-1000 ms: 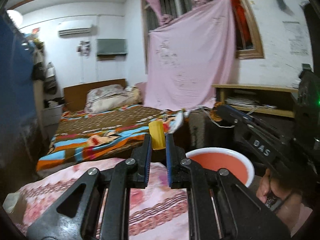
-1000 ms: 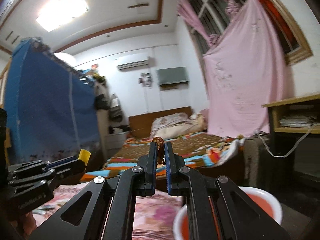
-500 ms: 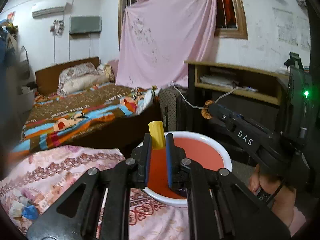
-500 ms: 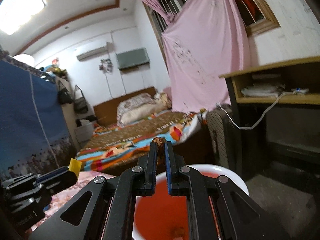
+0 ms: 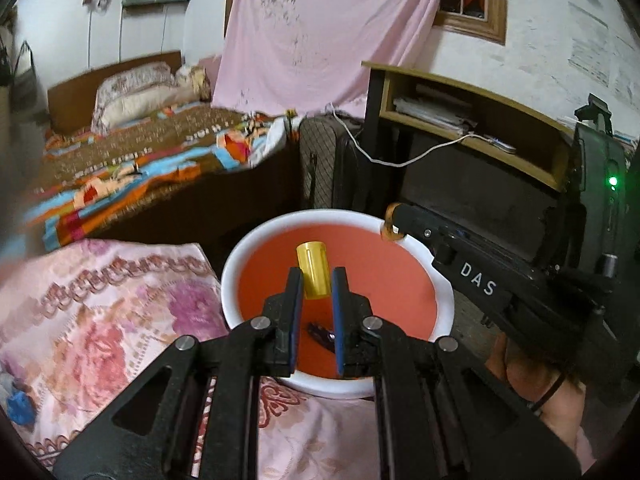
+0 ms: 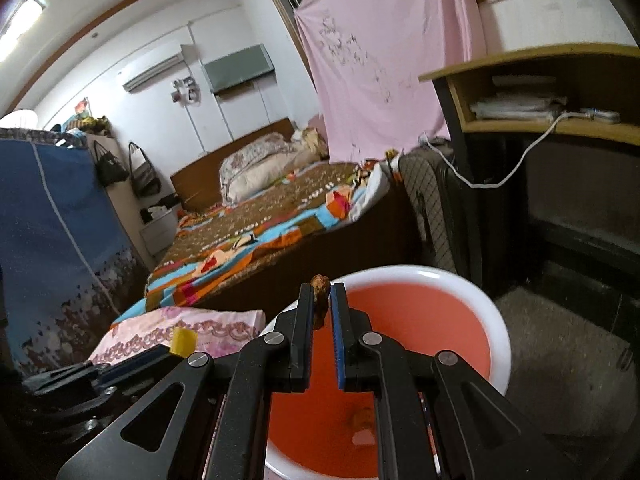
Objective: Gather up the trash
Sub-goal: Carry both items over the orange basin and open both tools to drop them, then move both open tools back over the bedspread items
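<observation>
Hovering over the red basin [image 5: 440,280], we held both grippers clamped on trash: the left gripper [image 5: 315,280] pinched a yellow cap [image 5: 312,268], the right gripper [image 6: 321,300] a brown scrap [image 6: 320,282] (1 dark piece already lay inside). Next, we judged, both jaws must open above the basin

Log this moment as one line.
left hand-held gripper: shut on yellow tube | right hand-held gripper: shut on brown scrap | both over red basin
</observation>
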A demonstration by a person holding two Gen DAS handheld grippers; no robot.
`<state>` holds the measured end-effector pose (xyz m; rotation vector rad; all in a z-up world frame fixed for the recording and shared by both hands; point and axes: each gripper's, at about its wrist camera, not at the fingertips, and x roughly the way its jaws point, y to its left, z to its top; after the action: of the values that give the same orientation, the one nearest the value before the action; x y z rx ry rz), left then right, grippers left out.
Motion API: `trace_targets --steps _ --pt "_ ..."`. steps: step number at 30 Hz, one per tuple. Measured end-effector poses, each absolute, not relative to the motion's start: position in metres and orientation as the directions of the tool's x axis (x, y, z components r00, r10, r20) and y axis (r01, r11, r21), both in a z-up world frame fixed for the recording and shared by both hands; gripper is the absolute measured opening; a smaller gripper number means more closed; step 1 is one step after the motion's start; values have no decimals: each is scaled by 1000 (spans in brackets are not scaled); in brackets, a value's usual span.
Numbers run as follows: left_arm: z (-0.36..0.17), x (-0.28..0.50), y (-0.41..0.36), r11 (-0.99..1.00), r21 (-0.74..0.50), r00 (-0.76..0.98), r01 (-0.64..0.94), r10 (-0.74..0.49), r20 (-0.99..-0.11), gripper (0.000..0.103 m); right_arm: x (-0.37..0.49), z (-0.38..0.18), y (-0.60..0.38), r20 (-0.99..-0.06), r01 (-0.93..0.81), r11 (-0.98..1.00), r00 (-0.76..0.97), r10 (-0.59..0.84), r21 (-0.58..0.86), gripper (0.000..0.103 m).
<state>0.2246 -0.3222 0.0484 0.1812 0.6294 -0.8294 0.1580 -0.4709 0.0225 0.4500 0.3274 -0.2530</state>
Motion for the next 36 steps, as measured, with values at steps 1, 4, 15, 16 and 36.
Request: trace_targets --steps 1,4,15,16,36 --pt "47 227 -324 671 -105 494 734 -634 -596 0 159 21 -472 -374 310 868 914 -159 388 7" --pt "43 231 -326 674 -137 474 726 -635 -610 0 162 18 -473 -395 317 864 906 -154 391 8" --pt "41 235 -313 707 -168 489 687 -620 -614 8 166 13 -475 -437 339 859 886 -155 384 10" --pt "42 235 -309 713 -169 496 681 -618 -610 9 166 14 -475 -437 340 860 886 -157 381 13" --pt "75 219 -205 879 -158 794 451 -476 -379 64 152 50 -426 -184 242 918 964 -191 314 80"
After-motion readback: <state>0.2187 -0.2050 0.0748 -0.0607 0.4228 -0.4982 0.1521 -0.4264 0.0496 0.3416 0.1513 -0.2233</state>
